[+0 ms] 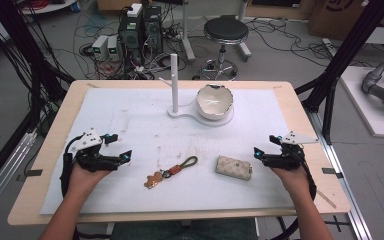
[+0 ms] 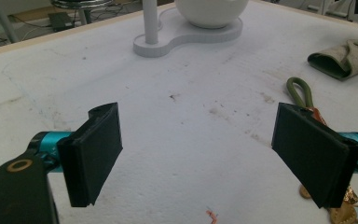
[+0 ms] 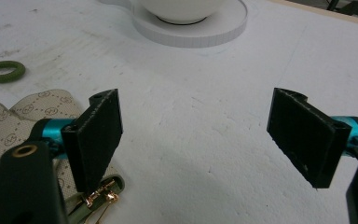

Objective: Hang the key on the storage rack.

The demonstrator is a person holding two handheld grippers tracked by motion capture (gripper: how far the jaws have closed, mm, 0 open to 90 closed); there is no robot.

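Observation:
A key ring (image 1: 169, 172) with a green loop and a gold bear charm lies at the front middle of the white mat (image 1: 130, 115). A beige patterned key pouch (image 1: 234, 167) lies just to its right. My left gripper (image 1: 121, 151) rests open on the mat left of the key ring, nothing between its jaws; its own view has the green loop (image 2: 300, 91) behind the right jaw. My right gripper (image 1: 264, 148) rests open just right of the pouch; the pouch (image 3: 28, 119) lies behind its left jaw.
A white stand (image 1: 200, 116) with an upright post (image 1: 174, 80) and a white bowl (image 1: 214, 101) sits at the back middle of the mat. The wooden table edge (image 1: 180, 216) runs along the front. A stool (image 1: 225, 35) and cables are on the floor beyond.

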